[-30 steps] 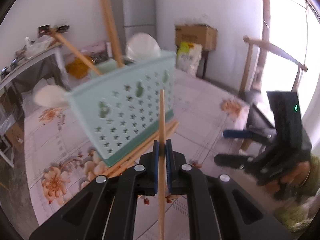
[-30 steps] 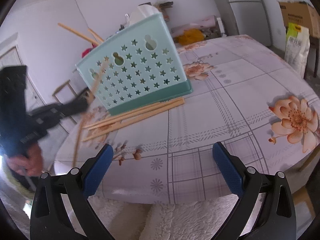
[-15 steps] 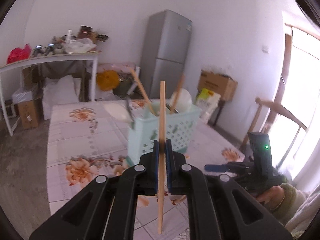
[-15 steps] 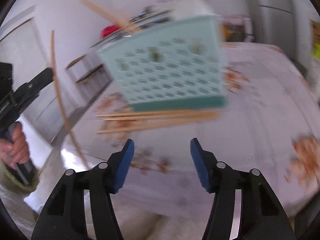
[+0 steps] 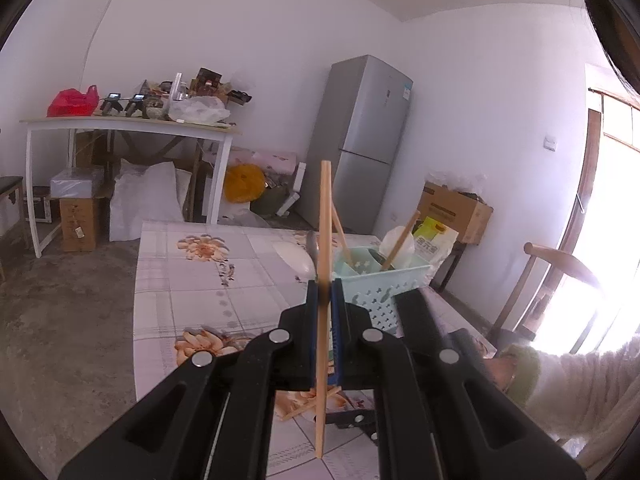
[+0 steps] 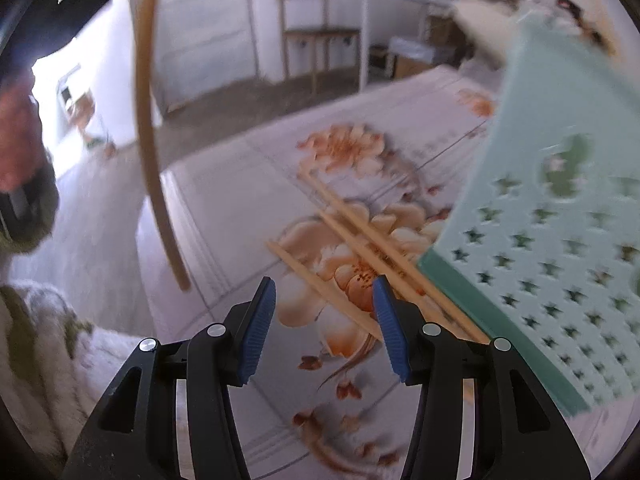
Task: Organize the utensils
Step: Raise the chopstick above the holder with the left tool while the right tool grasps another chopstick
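Left gripper (image 5: 325, 292): pinched tight on a single chopstick (image 5: 325, 220), pads almost meeting around it. Compared with a second ago, lifted clear of the table (image 5: 192, 280) and levelled out, so that the teal basket (image 5: 376, 300) now sits lower and farther off, behind the fingers, instead of filling the view. Held stick upright, long axis vertical, crossing the pads squarely, a bare length above and below the grip. Probably poised for dropping into a basket compartment, where two other sticks already lean.

Right gripper (image 6: 324, 312): jaws closing, down from the wide spread of a second ago to about half, nothing between the pads yet. Now swung over and tipped down at the loose chopsticks (image 6: 360, 240), three of them flat on the flowered cloth just beyond the fingertips. Long axes nearly parallel, running from far left to near right, right ends against the basket's base. Suggests the next pick is being lined up.
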The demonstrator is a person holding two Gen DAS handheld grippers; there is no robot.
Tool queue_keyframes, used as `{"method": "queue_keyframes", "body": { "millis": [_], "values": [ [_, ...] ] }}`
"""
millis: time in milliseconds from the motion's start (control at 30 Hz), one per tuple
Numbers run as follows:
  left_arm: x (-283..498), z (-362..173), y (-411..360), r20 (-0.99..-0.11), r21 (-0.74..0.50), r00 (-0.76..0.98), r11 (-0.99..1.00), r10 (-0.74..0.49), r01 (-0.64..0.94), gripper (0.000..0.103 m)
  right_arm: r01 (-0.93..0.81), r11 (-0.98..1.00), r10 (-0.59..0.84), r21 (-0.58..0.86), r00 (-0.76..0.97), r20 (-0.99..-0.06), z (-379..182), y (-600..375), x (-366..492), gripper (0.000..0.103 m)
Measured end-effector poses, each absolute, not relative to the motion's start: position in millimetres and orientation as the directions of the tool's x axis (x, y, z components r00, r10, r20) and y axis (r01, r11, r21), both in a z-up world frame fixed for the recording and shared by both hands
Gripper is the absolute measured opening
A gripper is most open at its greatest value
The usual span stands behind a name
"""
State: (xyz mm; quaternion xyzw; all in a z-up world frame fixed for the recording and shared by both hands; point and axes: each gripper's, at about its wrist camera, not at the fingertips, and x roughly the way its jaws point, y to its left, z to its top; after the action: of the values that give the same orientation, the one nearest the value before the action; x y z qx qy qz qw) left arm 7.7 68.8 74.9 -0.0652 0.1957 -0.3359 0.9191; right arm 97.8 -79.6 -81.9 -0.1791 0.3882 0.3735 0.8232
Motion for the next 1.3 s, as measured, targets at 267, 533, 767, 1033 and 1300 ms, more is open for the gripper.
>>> {"method": "queue_keyframes", "body": {
  "millis": [267, 533, 767, 1033, 1300],
  "values": [
    [16, 72, 77, -0.313, -0.27, 0.698, 0.765, -0.644, 0.584, 0.005, -0.757, 0.653, 0.458, -0.008, 0.403, -0.792, -83, -77, 96, 0.011],
    [17, 76, 75, -0.288, -0.275, 0.695, 0.752, -0.659, 0.599, 0.006, -0.732, 0.68, 0.462, -0.038, 0.468, -0.754, -69, -83, 81, 0.004],
    [13, 88, 73, -0.242, -0.28, 0.702, 0.741, -0.669, 0.61, 0.005, -0.625, 0.775, 0.524, 0.088, 0.559, -0.643, -42, -125, 66, 0.004],
    [19, 117, 56, -0.153, -0.317, 0.673, 0.681, -0.724, 0.66, 0.005, -0.453, 0.823, 0.567, 0.342, 0.682, -0.461, -31, -194, 31, 0.004],
    [30, 162, 18, -0.03, -0.326, 0.63, 0.603, -0.776, 0.728, 0.006, -0.402, 0.793, 0.576, 0.458, 0.739, -0.349, -28, -228, 8, 0.004]
  ]
}}
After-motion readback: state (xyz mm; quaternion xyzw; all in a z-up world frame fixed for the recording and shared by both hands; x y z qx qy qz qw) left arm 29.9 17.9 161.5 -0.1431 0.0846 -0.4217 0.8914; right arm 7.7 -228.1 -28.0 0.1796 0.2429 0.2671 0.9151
